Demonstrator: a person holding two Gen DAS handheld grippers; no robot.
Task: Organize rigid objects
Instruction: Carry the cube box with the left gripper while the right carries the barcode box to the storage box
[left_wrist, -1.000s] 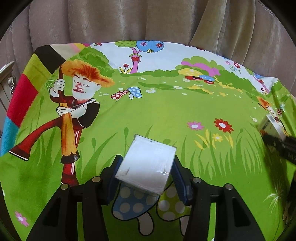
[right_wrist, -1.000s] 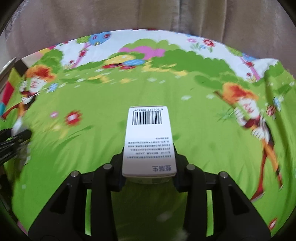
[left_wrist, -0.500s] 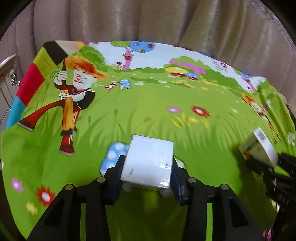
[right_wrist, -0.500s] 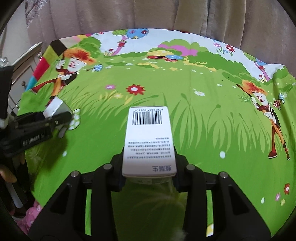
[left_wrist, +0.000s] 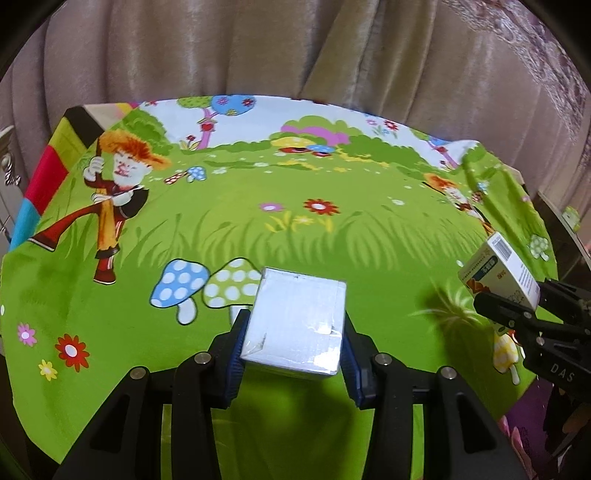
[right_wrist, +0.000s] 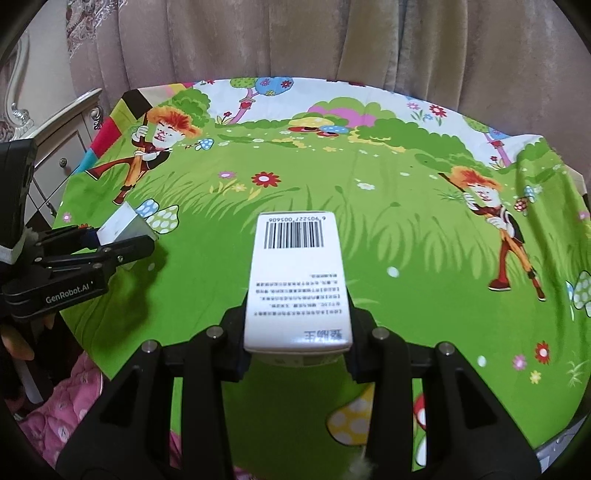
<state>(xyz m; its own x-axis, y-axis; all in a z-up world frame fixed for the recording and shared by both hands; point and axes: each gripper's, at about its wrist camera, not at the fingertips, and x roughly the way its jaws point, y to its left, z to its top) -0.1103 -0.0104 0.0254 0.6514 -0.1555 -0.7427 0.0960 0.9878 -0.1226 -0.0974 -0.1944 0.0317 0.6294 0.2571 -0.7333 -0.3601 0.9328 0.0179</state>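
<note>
Left wrist view: left black two-finger gripper (left_wrist: 293, 341) clamped on a plain white film-wrapped box (left_wrist: 297, 319), box held between blue-padded fingers (left_wrist: 236, 347) above the near edge of the green cartoon-print tablecloth (left_wrist: 258, 236). Printed blue and green mushrooms just left of the box. Far right, right black gripper (left_wrist: 513, 306) holding a white carton with barcode and orange print (left_wrist: 496, 273), tilted, over the cloth's right edge. Right wrist view: left gripper (right_wrist: 122, 240) at far left with the white box (right_wrist: 123, 223); centre, right gripper (right_wrist: 297, 339) closed on the carton (right_wrist: 297, 280), barcode face up, lifted off the cloth (right_wrist: 406, 236). Beige curtain (right_wrist: 295, 40) behind the table.
</note>
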